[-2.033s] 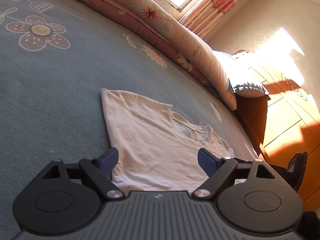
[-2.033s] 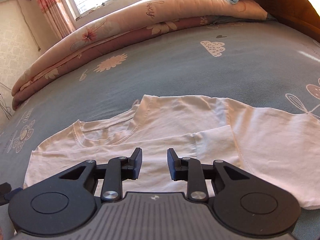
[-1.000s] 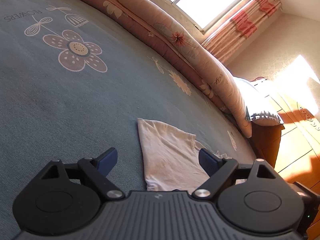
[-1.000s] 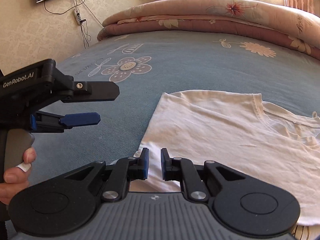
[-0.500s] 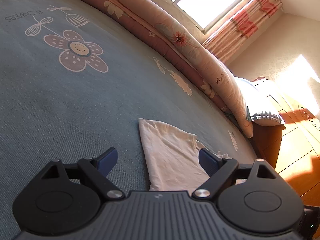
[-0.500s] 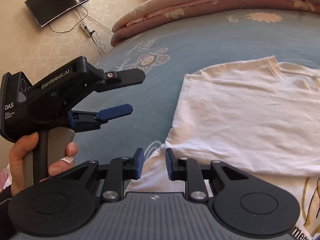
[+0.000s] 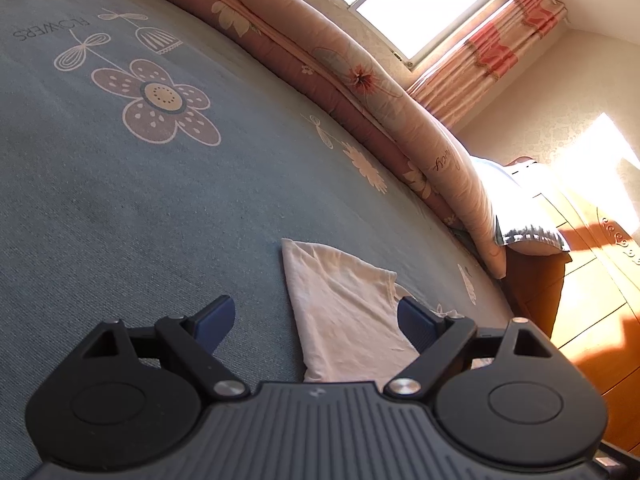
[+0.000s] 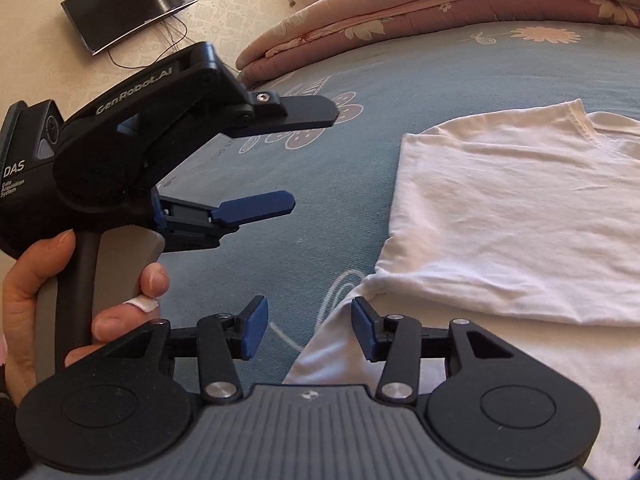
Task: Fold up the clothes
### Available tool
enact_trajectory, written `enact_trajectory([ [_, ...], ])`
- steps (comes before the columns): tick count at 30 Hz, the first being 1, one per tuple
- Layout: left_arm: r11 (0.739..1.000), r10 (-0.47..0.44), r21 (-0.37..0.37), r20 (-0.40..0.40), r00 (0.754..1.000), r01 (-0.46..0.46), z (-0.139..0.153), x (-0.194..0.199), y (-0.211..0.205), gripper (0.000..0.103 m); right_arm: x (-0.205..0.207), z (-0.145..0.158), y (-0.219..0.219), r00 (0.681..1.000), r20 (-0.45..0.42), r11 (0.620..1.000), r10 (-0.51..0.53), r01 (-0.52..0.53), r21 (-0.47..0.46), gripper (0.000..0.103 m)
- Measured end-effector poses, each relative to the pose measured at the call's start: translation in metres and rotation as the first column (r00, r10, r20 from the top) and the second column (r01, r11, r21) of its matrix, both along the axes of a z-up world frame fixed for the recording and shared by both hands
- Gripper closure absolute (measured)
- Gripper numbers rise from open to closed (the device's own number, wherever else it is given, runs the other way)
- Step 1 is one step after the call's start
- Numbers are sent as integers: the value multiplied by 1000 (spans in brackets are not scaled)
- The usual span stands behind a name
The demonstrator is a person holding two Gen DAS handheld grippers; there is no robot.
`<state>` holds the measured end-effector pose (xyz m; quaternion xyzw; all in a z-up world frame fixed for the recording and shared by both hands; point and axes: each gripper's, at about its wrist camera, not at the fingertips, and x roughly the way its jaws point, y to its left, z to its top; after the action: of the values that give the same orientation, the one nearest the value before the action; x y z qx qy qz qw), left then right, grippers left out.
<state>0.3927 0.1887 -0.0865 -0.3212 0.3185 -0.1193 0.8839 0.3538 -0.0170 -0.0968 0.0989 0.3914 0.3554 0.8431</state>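
A white T-shirt (image 8: 516, 224) lies partly folded on the blue bedspread (image 8: 460, 76), its collar toward the upper right. My right gripper (image 8: 308, 334) hovers open over the shirt's lower left edge, nothing between its fingers. The left gripper (image 8: 304, 156) shows in the right wrist view, held by a hand (image 8: 36, 292), open, above bare bedspread left of the shirt. In the left wrist view the shirt (image 7: 344, 312) reaches between the open fingers of my left gripper (image 7: 316, 316), which holds nothing.
A rolled floral quilt (image 7: 360, 80) runs along the bed's far side under a window (image 7: 420, 0). A pillow (image 7: 516, 216) and wooden headboard (image 7: 592, 304) stand at the right. A television (image 8: 128, 4) hangs on the wall.
My right gripper has opened wide and swung left toward the shirt's lower corner. The left gripper has drawn off the shirt and now hangs over bare bedspread.
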Motion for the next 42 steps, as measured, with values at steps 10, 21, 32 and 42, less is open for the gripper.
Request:
enact_trajectory([
  [10,1000,10,-7,10,1000,-10,3,-3,4,15,11,15,-14,982,146,989,-120,131,-69,55],
  [21,1000,-2,-4,6,1000,2,3,-2,2,15,41,-6,-3,980,139,976,-144,163,-142,101],
  [32,999,-35,8,-9,999,35,0,1,-5,15,49,-2,-3,986,97,980,-133,146,-133,94],
  [42,997,-72,18,-20,997,72,0,0,-13,15,12,3,9,995,98,981,31,-11,-194,93],
])
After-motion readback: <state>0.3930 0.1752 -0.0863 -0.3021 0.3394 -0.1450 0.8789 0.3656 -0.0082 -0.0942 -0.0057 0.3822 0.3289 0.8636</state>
